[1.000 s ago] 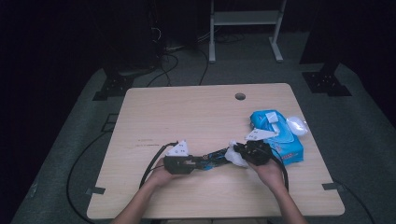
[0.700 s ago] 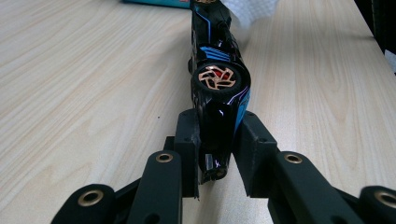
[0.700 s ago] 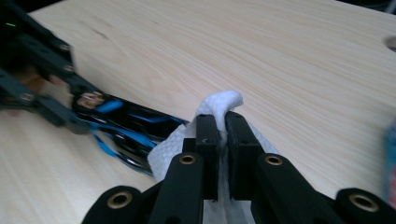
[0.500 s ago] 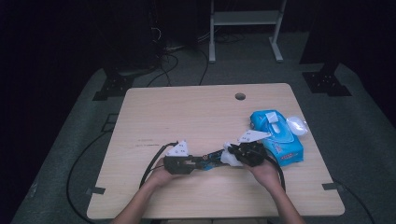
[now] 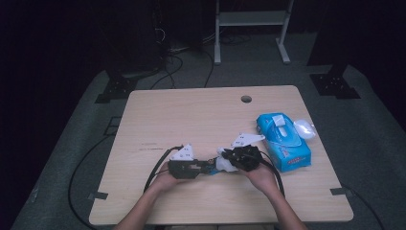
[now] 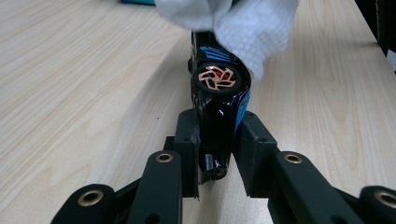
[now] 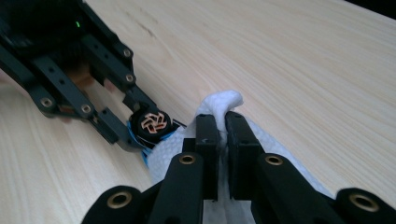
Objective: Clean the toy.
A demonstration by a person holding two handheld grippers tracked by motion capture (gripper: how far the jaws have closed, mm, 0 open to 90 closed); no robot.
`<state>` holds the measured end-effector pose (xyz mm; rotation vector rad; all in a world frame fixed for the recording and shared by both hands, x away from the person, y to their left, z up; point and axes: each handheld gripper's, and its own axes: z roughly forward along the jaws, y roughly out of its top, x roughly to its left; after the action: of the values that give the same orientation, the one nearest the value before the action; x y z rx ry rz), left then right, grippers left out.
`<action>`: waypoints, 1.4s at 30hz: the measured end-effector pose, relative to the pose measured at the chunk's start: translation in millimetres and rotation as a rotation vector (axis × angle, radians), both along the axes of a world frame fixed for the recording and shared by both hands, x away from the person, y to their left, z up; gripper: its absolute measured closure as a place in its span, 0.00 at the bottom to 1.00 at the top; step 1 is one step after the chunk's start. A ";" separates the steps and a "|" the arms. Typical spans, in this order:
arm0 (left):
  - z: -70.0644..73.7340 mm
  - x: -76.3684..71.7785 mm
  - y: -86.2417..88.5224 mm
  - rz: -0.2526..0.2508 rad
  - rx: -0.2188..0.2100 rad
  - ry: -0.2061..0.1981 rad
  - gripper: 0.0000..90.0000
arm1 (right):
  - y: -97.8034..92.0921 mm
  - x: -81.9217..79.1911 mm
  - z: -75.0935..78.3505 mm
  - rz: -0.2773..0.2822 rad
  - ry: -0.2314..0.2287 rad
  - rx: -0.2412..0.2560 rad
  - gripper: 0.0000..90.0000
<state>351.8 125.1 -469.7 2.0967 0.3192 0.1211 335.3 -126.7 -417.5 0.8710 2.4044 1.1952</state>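
On the pale wooden desk, near your edge, your left claw is clamped on one glossy black toy car with blue stripes and copper-spoked wheels, held on its side. Your right claw is pinched shut on one white textured wet wipe. Keep the car steady and press the wipe along its body in short strokes. One blue wipe packet lies to the right.
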 end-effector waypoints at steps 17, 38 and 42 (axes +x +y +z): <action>-0.6 4.6 3.2 0.024 -0.016 0.036 0.77 | -36.5 1.2 -9.1 -0.088 0.034 0.066 0.94; 2.3 9.9 -1.5 0.050 -0.022 0.112 0.67 | -39.5 -10.8 -13.8 -0.092 0.017 0.101 0.94; 3.1 11.7 -9.0 0.059 -0.027 0.130 0.61 | -38.7 -11.0 -13.3 -0.096 0.018 0.097 0.94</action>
<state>363.6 116.1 -466.5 2.0729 0.4587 0.0145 324.2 -165.5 -430.8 1.0183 2.3063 1.2816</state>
